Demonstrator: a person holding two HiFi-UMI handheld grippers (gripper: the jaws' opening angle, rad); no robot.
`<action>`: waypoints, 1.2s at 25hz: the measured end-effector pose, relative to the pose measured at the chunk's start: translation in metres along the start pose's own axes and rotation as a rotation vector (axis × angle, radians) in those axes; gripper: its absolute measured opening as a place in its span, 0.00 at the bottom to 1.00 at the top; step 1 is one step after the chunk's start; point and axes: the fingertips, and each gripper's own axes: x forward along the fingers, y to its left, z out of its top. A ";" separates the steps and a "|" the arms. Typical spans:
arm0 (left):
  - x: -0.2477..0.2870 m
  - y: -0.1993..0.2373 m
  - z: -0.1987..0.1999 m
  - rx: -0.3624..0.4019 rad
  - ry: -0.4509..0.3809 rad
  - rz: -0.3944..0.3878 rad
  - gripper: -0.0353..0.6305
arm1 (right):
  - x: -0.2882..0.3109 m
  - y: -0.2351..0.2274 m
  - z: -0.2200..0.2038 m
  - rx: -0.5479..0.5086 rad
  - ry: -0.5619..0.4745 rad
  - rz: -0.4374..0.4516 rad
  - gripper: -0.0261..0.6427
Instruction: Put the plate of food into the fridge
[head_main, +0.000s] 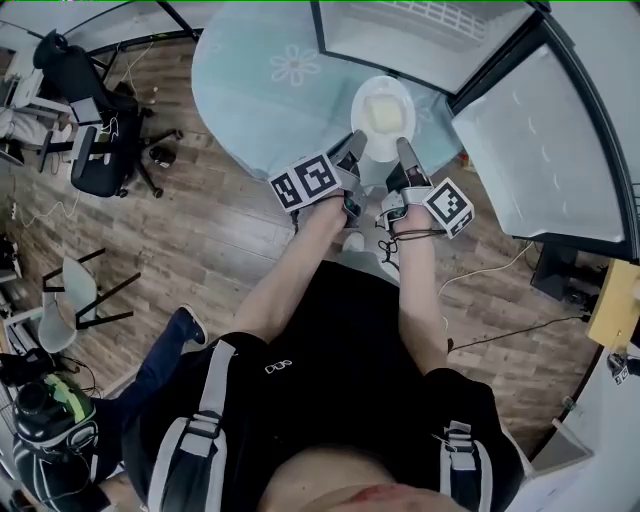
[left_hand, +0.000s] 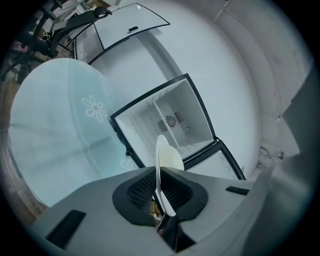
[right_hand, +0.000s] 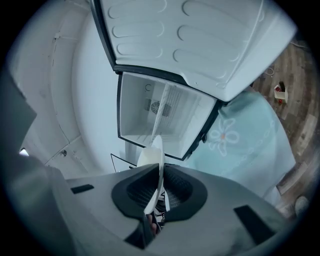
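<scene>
Left gripper and right gripper, each clamped on the plate rim, facing the open fridge.

A round table stood on the wooden floor, its whole tabletop under a pale blue cloth printed with a white flower. The open fridge stood just beside the tabletop's far edge. On the floor, well apart from the table, were a black office chair and, nearer the person, a small pale-seated folding chair. A dark cable trailed across the planks on the other side, and a small red and white thing lay near the table's edge.
</scene>
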 end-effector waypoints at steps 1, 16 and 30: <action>0.004 0.000 0.003 0.002 -0.006 0.005 0.09 | 0.004 0.000 0.002 0.005 0.003 0.004 0.08; 0.060 0.039 0.021 -0.052 0.026 0.064 0.09 | 0.055 -0.044 0.020 0.082 0.022 -0.061 0.08; 0.145 0.066 0.078 -0.077 0.071 0.054 0.09 | 0.144 -0.070 0.059 0.123 -0.030 -0.093 0.08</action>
